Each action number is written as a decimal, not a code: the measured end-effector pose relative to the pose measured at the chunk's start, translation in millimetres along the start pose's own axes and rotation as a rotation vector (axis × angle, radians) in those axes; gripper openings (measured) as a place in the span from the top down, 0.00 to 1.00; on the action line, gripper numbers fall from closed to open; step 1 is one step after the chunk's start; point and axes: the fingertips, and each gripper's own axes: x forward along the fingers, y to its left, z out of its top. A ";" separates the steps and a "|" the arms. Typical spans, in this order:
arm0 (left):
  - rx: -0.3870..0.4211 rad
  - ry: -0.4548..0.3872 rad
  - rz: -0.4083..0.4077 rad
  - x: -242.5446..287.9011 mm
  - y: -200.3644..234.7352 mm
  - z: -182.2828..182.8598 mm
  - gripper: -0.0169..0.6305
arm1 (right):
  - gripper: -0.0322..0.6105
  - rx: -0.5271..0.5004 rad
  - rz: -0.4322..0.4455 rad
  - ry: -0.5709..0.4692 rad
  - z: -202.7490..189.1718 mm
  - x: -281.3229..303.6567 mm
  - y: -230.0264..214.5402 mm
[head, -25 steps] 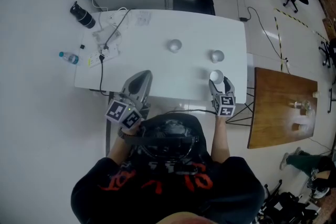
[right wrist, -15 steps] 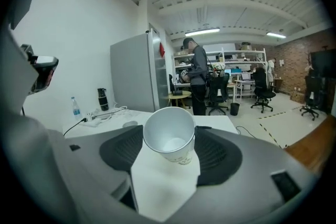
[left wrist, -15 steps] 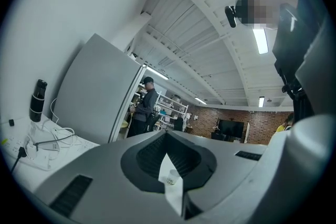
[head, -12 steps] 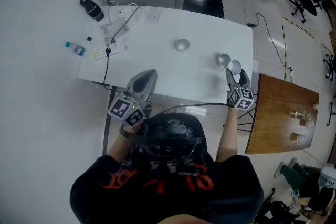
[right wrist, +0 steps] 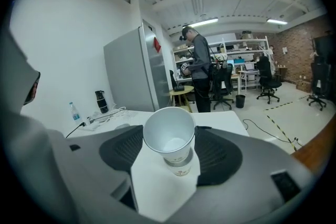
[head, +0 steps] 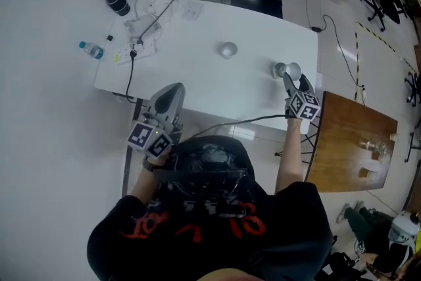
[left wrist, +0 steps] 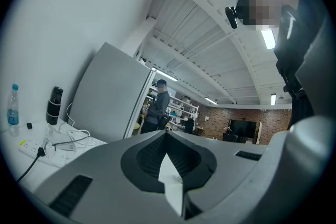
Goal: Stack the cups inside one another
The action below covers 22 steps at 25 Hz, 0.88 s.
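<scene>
Jaws of my right gripper (head: 296, 78) pinch a cup (right wrist: 169, 136), tilted, just beside a second cup (head: 279, 69) on the surface (head: 197, 72); my left gripper (head: 175, 89) has jaws pressed together. Lowered off-centre, mine could knock that second cup over.

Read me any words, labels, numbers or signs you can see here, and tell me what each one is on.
No text here is readable.
On the paper cup: small reddish print near its base, too blurred to read.
On the water bottle: a blue label, too small to read.
On the grey cabinet: a red sign, too small to read.
</scene>
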 end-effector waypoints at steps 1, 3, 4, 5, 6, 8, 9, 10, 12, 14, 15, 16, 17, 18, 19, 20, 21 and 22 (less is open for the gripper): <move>0.001 -0.001 0.007 -1.1 0.3 0.2 0.97 | 0.45 -0.002 0.003 0.013 -2.6 5.6 -1.0; 0.001 -0.004 0.019 -2.8 1.6 0.3 0.97 | 0.45 0.001 0.003 0.044 -10.1 17.9 -3.7; 0.000 -0.007 0.023 -3.7 2.2 0.3 0.97 | 0.45 0.004 0.001 0.058 -14.4 23.9 -5.3; 0.000 -0.008 0.027 -4.8 2.6 0.2 0.97 | 0.45 0.004 -0.003 0.072 -18.8 29.3 -6.5; 0.001 -0.008 0.031 -6.1 3.1 0.0 0.97 | 0.45 0.001 -0.006 0.084 -22.8 34.0 -7.1; 0.004 -0.006 0.039 -8.4 4.6 0.0 0.97 | 0.45 -0.007 -0.009 0.107 -29.6 41.9 -6.9; 0.006 -0.006 0.043 -9.1 5.6 0.8 0.97 | 0.45 -0.010 -0.007 0.116 -32.3 45.2 -6.6; 0.008 -0.007 0.047 -9.6 6.5 2.3 0.97 | 0.45 -0.011 -0.006 0.124 -34.4 47.7 -6.4; 0.013 -0.014 0.057 -10.5 8.2 7.2 0.97 | 0.45 -0.018 -0.008 0.139 -37.9 50.2 -6.8; 0.017 -0.025 0.069 -11.7 11.2 12.9 0.97 | 0.44 -0.032 -0.011 0.159 -41.6 51.0 -7.8; 0.019 -0.030 0.076 -12.4 13.6 15.4 0.97 | 0.44 -0.032 -0.006 0.167 -43.4 51.6 -7.3; 0.022 -0.034 0.082 -13.2 16.5 17.5 0.97 | 0.43 -0.025 0.006 0.172 -44.7 52.5 -5.6; 0.026 -0.038 0.088 -14.1 19.8 19.4 0.97 | 0.40 -0.014 0.020 0.171 -45.4 53.4 -3.1; 0.029 -0.041 0.093 -15.2 23.3 20.7 0.97 | 0.38 -0.003 0.029 0.169 -46.5 53.6 -1.2; 0.031 -0.045 0.098 -16.8 26.8 21.4 0.97 | 0.38 0.005 0.030 0.167 -48.6 52.6 -0.7; 0.031 -0.048 0.102 -18.6 30.1 21.9 0.97 | 0.38 0.011 0.027 0.168 -51.1 50.5 -0.6; 0.031 -0.052 0.107 -20.1 33.2 22.7 0.97 | 0.38 0.015 0.025 0.170 -53.0 48.0 -0.2; 0.031 -0.056 0.112 -21.0 36.0 24.1 0.97 | 0.38 0.017 0.023 0.172 -53.9 45.5 0.1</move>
